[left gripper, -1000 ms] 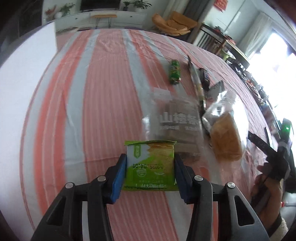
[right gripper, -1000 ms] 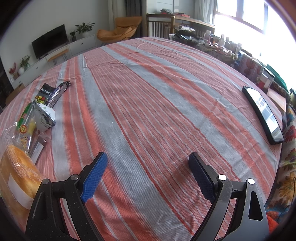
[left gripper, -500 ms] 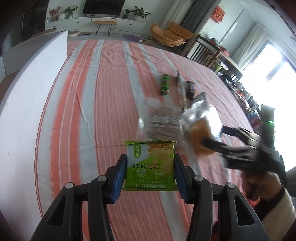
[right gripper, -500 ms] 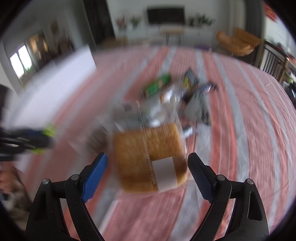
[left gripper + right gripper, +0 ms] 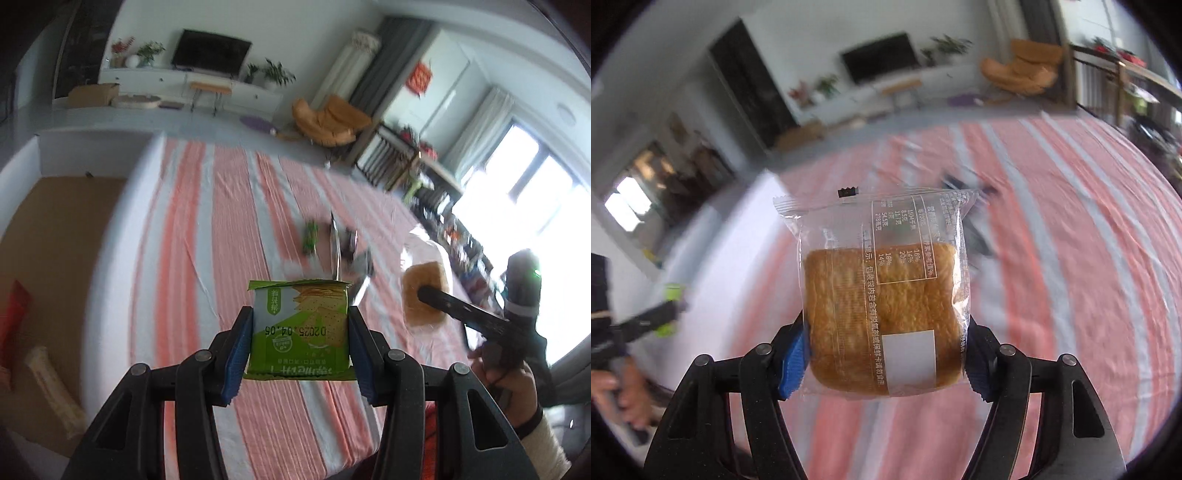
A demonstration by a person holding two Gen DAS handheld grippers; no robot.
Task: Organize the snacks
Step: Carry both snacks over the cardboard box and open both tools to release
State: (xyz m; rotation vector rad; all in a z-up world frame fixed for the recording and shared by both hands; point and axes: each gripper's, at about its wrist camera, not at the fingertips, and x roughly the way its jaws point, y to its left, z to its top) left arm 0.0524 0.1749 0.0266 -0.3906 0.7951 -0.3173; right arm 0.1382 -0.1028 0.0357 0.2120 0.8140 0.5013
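The left gripper [image 5: 300,350] is closed on a small green foil cracker packet [image 5: 299,328], with one blue-padded finger pressed against each side of the packet. The packet is held clear above the red, white and grey striped tablecloth [image 5: 221,258], its printed date code reading upside down toward the camera.

The right gripper [image 5: 882,363] pinches a clear plastic bag containing a golden-brown square of bread [image 5: 882,302]. The blue pads grip the lower sides of the bag, and the bag stands upright between the fingers, lifted off the cloth. A white label sits on its lower front, and a printed nutrition table shows on the upper part. In the left wrist view the same bread bag [image 5: 424,295] appears at the right, raised above the table at the tip of the right gripper.

Several smaller snack packets [image 5: 332,243] lie on the cloth near the middle of the table, blurred; a green one is at their left end. A brown cardboard box with white flaps [image 5: 55,236] sits at the left edge of the table and holds a pale wrapped snack [image 5: 51,387] and a red wrapper [image 5: 13,317].
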